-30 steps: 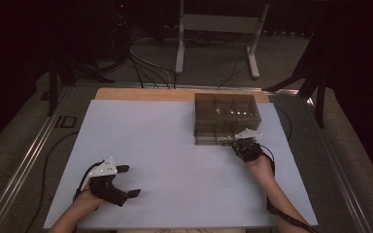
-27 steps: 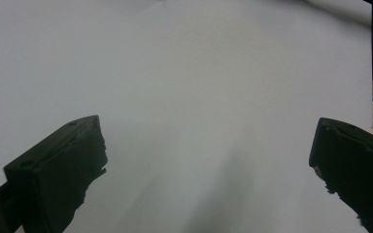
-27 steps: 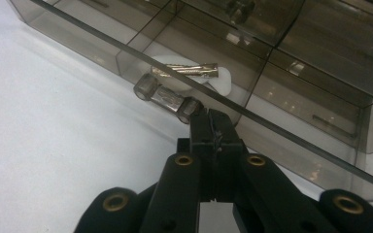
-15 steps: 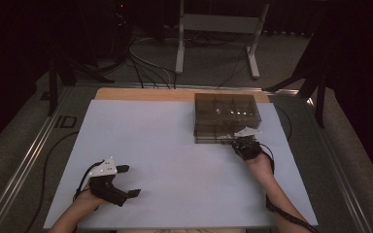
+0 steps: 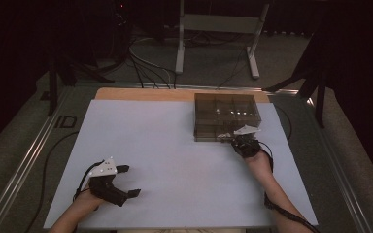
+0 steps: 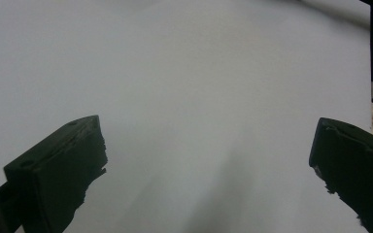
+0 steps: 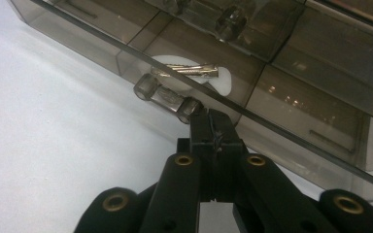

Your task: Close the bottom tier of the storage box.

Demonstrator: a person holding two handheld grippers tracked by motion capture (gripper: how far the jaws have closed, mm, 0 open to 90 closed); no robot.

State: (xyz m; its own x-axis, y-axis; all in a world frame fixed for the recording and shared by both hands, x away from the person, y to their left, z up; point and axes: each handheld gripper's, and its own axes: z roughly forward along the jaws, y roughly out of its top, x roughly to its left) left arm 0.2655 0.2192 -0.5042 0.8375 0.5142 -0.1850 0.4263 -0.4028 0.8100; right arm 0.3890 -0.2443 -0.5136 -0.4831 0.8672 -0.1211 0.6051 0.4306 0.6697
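A smoky clear box (image 5: 227, 116) with a grid of compartments sits on the white sheet (image 5: 175, 160) at about one o'clock from the sheet's middle, close to its far right corner, and its near wall faces the person. The right gripper (image 5: 236, 141) lies at the box's near right corner, at roughly five o'clock from the box's centre, with the hand (image 5: 258, 160) behind it and the forearm running back toward the bottom right. In the right gripper view the right gripper (image 7: 212, 116) has its two jaws pressed flat together with no gap, and their tips meet the lower edge of the box beside a clear latch (image 7: 167, 98); whether anything thin is pinched between them cannot be told. Behind the wall, just past the latch at eleven o'clock from the tips, a white piece (image 7: 194, 76) with metal pins lies in one compartment. The left gripper (image 5: 129, 180) rests on the sheet at seven o'clock from its middle, well apart from the box, pointing toward three o'clock. In the left gripper view its jaws stand wide apart over bare sheet, nothing between them, one fingertip (image 6: 73, 160) low at left, the other at the right edge.
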